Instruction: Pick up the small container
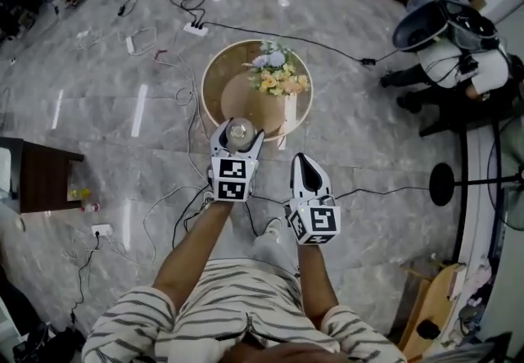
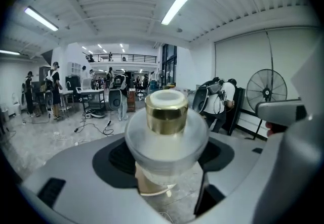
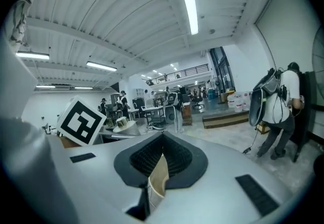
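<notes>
— Two grippers are seen; what is held?
— The small container (image 2: 166, 134) is clamped in the left gripper (image 1: 238, 137), apparently over the round table's (image 1: 214, 83) near edge; the right gripper (image 1: 300, 165) is closed, empty.

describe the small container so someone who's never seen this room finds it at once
Find the round wooden table with the flowers on the grey floor. At its near edge in the head view, the left gripper is shut on the small container: a frosted, rounded jar with a shiny gold cap; the right gripper holds nothing.
</notes>
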Demonstrator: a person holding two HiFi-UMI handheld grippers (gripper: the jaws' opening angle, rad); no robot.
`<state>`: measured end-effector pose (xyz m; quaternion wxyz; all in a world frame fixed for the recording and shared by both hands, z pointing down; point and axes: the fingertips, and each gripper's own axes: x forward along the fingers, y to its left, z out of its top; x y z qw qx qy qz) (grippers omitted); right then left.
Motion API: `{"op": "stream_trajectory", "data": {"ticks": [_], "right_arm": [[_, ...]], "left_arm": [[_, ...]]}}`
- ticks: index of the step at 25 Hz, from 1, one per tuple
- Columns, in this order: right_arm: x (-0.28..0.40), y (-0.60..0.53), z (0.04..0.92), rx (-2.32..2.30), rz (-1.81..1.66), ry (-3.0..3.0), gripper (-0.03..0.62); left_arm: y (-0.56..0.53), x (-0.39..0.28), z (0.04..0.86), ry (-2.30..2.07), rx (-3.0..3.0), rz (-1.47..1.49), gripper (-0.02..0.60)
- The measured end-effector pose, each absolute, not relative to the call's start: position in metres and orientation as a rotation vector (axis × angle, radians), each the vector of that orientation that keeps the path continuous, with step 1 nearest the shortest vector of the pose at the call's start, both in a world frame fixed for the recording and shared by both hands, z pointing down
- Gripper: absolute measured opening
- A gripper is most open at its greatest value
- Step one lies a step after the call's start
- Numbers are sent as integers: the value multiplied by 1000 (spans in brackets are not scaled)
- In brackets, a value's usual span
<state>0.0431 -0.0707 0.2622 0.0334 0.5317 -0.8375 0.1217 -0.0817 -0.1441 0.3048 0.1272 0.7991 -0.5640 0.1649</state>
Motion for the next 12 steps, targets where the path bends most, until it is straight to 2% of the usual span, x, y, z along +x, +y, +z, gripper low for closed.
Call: {"op": "stream_trajectory", "data": {"ticks": [12], "right_arm": [[48, -52, 198, 1627, 329, -2618, 8]], "left_arm": [[-91, -87, 222, -1691, 2412, 418, 327]]}}
